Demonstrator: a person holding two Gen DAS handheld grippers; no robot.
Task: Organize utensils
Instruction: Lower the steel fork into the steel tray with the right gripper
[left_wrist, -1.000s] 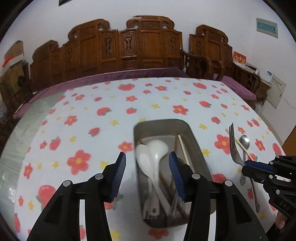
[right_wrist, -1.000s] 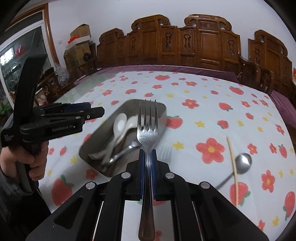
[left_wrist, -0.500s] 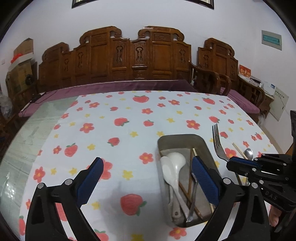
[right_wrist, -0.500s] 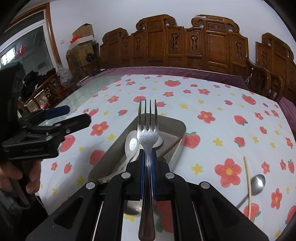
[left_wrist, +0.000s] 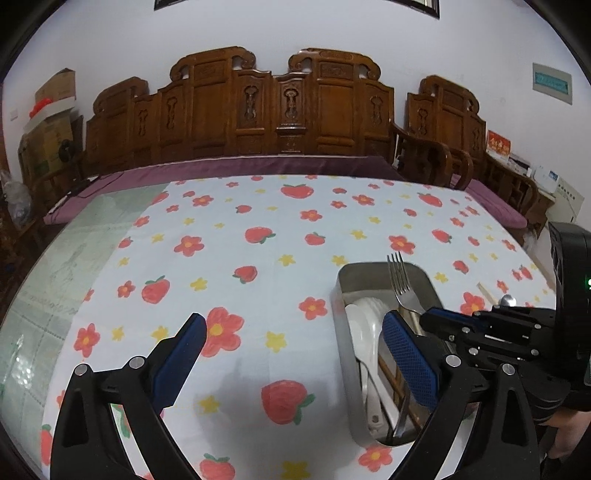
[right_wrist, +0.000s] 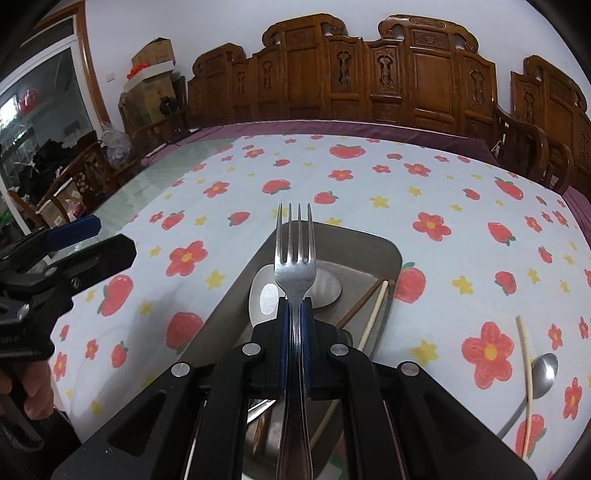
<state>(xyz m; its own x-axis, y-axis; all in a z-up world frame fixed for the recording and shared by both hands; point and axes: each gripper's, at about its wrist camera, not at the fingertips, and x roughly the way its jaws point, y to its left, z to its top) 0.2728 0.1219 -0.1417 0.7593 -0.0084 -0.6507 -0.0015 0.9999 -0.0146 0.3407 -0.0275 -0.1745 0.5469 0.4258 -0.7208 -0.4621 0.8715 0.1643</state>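
Observation:
My right gripper (right_wrist: 294, 317) is shut on a steel fork (right_wrist: 294, 254), tines forward, held over the metal tray (right_wrist: 380, 251). The tray holds white spoons (right_wrist: 325, 286), chopsticks (right_wrist: 373, 314) and other utensils. In the left wrist view the tray (left_wrist: 417, 273) sits at the right with the fork (left_wrist: 400, 284) and the right gripper (left_wrist: 443, 319) above it. My left gripper (left_wrist: 291, 347) is open and empty over the flowered cloth, left of the tray.
A steel spoon (right_wrist: 543, 373) and a loose chopstick (right_wrist: 526, 354) lie on the cloth right of the tray. The table (left_wrist: 258, 258) carries a strawberry and flower tablecloth. Carved wooden chairs (left_wrist: 277, 107) stand behind it. A glass door and boxes are far left.
My left gripper opened wider and moved left, away from the tray. My right gripper carried the fork leftward until it hangs over the tray.

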